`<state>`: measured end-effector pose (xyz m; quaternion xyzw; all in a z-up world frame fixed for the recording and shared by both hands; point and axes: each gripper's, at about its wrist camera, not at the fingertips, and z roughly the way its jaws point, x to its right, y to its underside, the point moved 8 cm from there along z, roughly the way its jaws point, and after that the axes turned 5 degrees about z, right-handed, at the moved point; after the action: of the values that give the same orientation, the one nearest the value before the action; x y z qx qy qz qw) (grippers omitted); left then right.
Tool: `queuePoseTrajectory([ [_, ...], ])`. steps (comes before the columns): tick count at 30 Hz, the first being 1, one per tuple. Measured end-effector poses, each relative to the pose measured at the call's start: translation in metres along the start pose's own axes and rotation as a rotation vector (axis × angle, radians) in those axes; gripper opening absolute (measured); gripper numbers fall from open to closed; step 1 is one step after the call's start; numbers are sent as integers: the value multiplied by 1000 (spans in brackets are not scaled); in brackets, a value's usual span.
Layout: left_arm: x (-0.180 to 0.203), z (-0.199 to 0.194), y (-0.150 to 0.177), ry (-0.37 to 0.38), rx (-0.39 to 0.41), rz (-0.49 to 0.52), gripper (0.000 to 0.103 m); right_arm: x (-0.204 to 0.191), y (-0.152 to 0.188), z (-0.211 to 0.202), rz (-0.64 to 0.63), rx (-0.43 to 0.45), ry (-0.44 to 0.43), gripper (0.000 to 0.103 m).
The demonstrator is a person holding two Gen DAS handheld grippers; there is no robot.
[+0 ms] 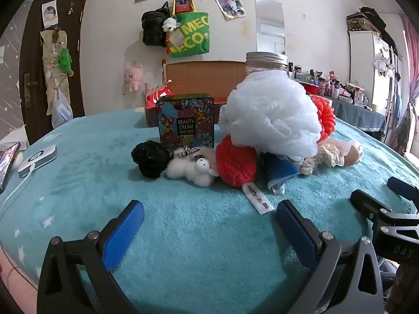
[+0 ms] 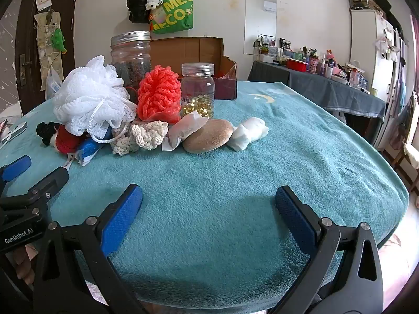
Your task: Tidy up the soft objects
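Note:
A pile of soft things lies on the teal blanket [image 1: 104, 172]: a white mesh bath puff [image 1: 272, 115] [image 2: 89, 96], an orange-red knit puff [image 2: 159, 96] [image 1: 326, 116], a red knit ball [image 1: 235, 161], a black knit ball [image 1: 150, 158], a white plush toy [image 1: 193, 168], a blue cloth [image 1: 277, 168], a cream crochet piece [image 2: 146, 134], a tan sponge [image 2: 208, 136] and a white wad [image 2: 248, 132]. My left gripper [image 1: 209, 225] is open and empty, in front of the pile. My right gripper [image 2: 209, 209] is open and empty, in front of the sponge.
A floral tin [image 1: 186, 121] stands behind the pile. A large lidded jar [image 2: 131, 55], a small jar of yellow capsules [image 2: 197, 90] and an open cardboard box [image 2: 209, 60] stand at the back. A phone [image 1: 7, 162] and a white device [image 1: 38, 159] lie at the left.

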<state>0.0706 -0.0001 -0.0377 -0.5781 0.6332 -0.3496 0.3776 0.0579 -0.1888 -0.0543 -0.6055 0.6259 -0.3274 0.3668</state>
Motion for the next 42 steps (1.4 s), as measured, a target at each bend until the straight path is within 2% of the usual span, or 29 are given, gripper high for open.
queuePoseTrajectory([
  [42,0,0,0,-2,1,3,103,-1,0,0,-4,5,2,103],
])
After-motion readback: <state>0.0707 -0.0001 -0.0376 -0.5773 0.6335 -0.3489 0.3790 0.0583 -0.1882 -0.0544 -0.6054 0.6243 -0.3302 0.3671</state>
